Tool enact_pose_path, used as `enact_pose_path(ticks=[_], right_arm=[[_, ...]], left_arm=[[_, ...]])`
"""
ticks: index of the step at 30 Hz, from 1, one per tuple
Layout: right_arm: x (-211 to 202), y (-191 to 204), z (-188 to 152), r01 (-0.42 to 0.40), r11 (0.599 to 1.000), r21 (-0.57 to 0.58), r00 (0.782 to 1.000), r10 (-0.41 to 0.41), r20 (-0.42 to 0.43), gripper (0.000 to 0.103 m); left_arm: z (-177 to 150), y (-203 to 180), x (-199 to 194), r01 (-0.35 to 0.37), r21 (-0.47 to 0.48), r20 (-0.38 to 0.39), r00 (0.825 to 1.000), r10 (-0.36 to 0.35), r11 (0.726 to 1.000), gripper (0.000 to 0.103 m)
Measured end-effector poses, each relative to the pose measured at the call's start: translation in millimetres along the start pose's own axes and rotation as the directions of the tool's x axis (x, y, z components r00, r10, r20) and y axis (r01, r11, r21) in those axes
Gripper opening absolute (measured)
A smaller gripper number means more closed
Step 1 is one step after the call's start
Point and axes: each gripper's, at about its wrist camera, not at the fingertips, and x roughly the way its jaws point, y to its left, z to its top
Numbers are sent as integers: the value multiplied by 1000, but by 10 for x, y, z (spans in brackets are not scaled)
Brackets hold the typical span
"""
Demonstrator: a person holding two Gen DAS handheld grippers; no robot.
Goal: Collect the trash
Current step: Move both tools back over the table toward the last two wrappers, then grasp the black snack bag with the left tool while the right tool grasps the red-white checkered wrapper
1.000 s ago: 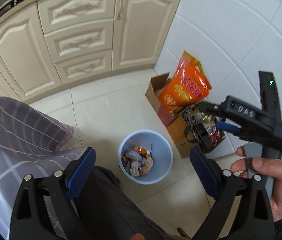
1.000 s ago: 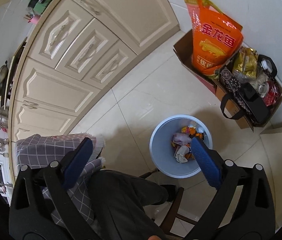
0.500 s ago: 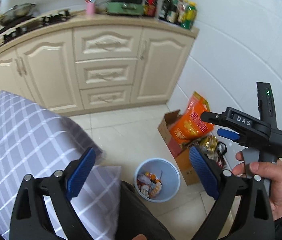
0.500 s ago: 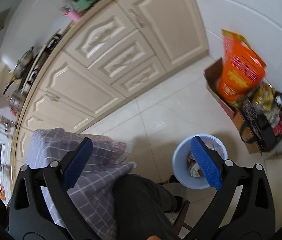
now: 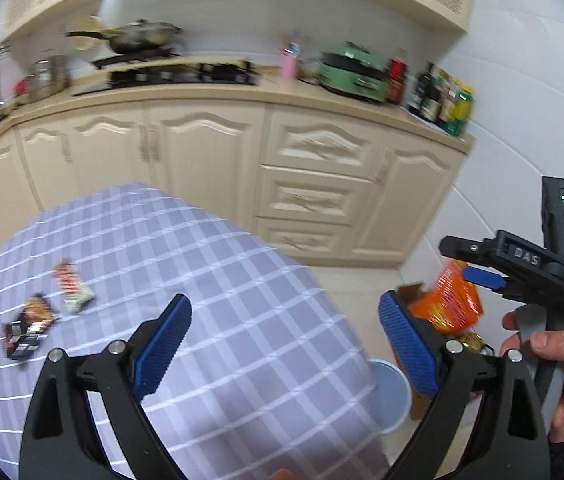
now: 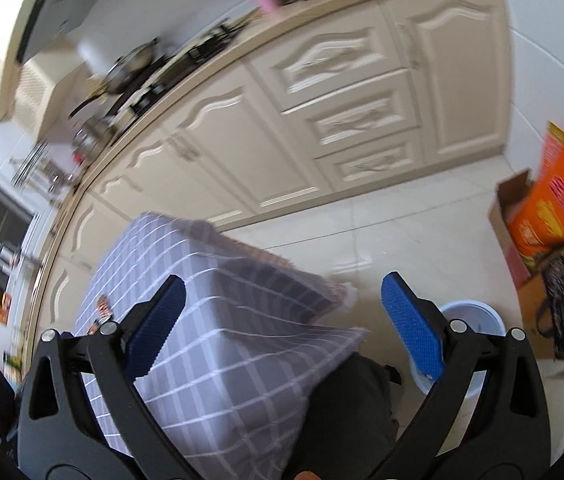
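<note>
Trash, here two crumpled snack wrappers, lies on the surface covered with a lilac-and-white checked cloth (image 5: 218, 264): a red-and-white crinkled wrapper (image 5: 71, 289) and, just beside it on the side nearer the camera, a dark, shiny black-and-orange wrapper (image 5: 28, 330). The left hand-held gripper (image 5: 284, 344) hangs above that checked surface with its blue ribbed pads (image 5: 162, 336) spread wide and nothing between them; both wrappers sit well to the left of its left pad, apart from it. The right hand-held gripper (image 6: 282, 330) is likewise spread wide and holds nothing, and in its own view it looks down over the corner of the checked surface, where the cloth drapes over the edge. In the left wrist view this second black tool appears to the right of the surface, gripped by a bare hand (image 5: 562, 368). Below the surface's right edge a pale blue round plastic bin (image 5: 392, 392) stands on the cream tiled floor (image 6: 402, 220), partly hidden by the cloth and the right pad. Beyond the bin, against the white tiled wall, an open brown cardboard box (image 6: 508, 208) holds an orange printed bag (image 6: 554, 204). Cream panelled kitchen cabinets (image 5: 310, 184) run behind the surface, blurred.
</note>
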Motion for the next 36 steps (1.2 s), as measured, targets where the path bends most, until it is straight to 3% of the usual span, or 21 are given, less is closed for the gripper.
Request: enact_pose_path(ticks=[7, 16, 22, 30, 31, 32, 33, 35, 36], right_arm=[[306, 767, -79, -71, 990, -125, 996, 65, -54, 96], [806, 1871, -358, -167, 921, -351, 980, 115, -164, 96], [1109, 2244, -500, -191, 890, -414, 970, 105, -221, 96], [1625, 2618, -636, -214, 852, -478, 952, 72, -297, 96], [1693, 2671, -655, -218, 845, -488, 950, 68, -306, 96], [1743, 2723, -676, -221, 839, -497, 948, 66, -311, 96], [1801, 2780, -694, -224, 832, -508, 947, 63, -315, 96], [1938, 2909, -737, -231, 815, -531, 943, 55, -327, 96], [2005, 2975, -765, -234, 805, -545, 942, 50, -331, 94]], left_arm=[[-113, 789, -280, -128, -105, 32, 991, 132, 986, 93], [-392, 1757, -452, -287, -219, 2, 956, 295, 933, 93], [-529, 2209, -226, -357, -195, -70, 934, 350, 914, 93], [-463, 2415, 282, -383, -62, -155, 916, 371, 922, 92], [-465, 2437, 328, -378, -66, -180, 915, 361, 924, 89], [-478, 2461, 369, -342, -84, -204, 925, 320, 936, 69], [-484, 2455, 378, -315, -96, -208, 934, 291, 944, 67], [-496, 2389, 359, -312, -73, -193, 936, 293, 947, 45], [-499, 2380, 342, -312, -74, -189, 937, 294, 947, 40]])
